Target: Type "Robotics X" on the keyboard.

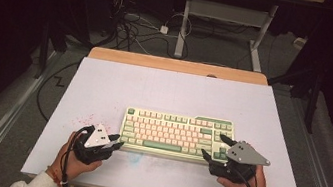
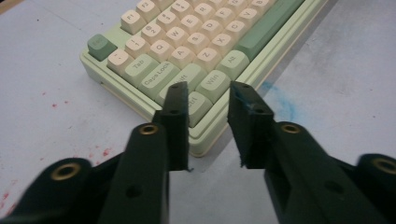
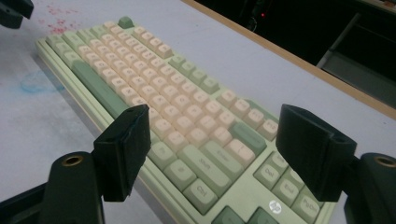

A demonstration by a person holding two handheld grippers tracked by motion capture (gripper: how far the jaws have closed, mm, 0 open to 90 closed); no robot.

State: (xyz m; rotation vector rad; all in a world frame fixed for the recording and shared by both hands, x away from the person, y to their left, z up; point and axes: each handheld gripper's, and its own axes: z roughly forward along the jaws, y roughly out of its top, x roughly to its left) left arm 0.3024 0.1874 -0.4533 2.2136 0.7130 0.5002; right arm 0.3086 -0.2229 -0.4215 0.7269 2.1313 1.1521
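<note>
We look down on a pale work table (image 1: 105, 84) where a mint-green and cream mechanical keyboard (image 1: 177, 134) lies flat near the front edge, its long side running across the table. A person's two hands come in from the near edge, each carrying a black two-jaw gripper capped by a grey three-cornered plate. The left gripper (image 1: 116, 142) sits at the keyboard's near left corner; in the left gripper view (image 2: 208, 100) we see its jaws drawn in to a narrow gap around that corner, one tip lying over the Ctrl key and the other just off the front rim, and we cannot tell whether the pads actually press on the casing. The right gripper (image 1: 214, 146) hangs at the keyboard's right end; in the right gripper view (image 3: 224, 135) its jaws stand spread wide apart above the keys, one over the front edge and the other over the navigation cluster, gripping nothing. Faded red specks (image 1: 84, 120) dot the table surface to the left of the keyboard, and a faint blue smudge (image 1: 136, 158) marks the spot just in front of it. Beyond the far wooden edge (image 1: 179, 65) of the table we see tangled cables (image 1: 134, 30) on a dark floor.
</note>
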